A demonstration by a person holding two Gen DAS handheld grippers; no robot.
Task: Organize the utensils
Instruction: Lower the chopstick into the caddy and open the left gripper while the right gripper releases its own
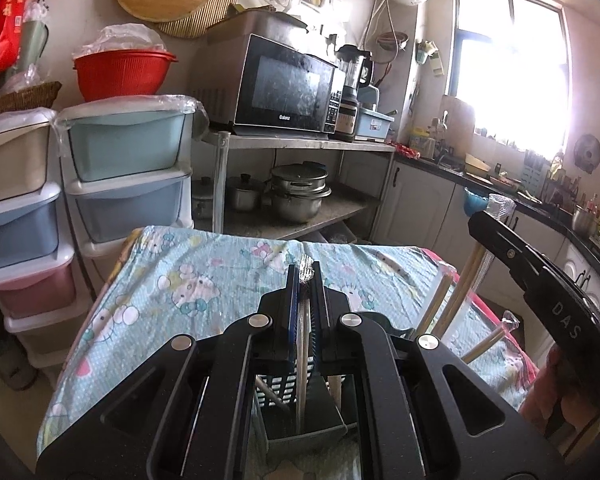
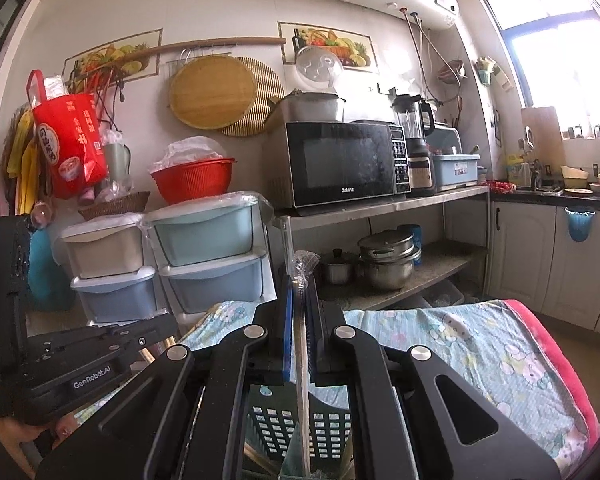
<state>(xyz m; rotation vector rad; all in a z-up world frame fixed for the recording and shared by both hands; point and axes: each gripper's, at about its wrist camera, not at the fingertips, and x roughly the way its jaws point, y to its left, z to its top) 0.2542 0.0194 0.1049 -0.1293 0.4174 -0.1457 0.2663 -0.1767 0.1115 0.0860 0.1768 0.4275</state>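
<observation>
Left fingers (image 1: 305,270) and right fingers (image 2: 300,280) each clamp one wrapped chopstick (image 1: 303,344) upright, tips inside the slotted holder (image 2: 296,428) directly below. Insertion incomplete; release pending.

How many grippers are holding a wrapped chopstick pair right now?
2. The left hand-held gripper is shut on one pair; the right hand-held gripper is shut on another. Both hang over the slotted holder.
</observation>
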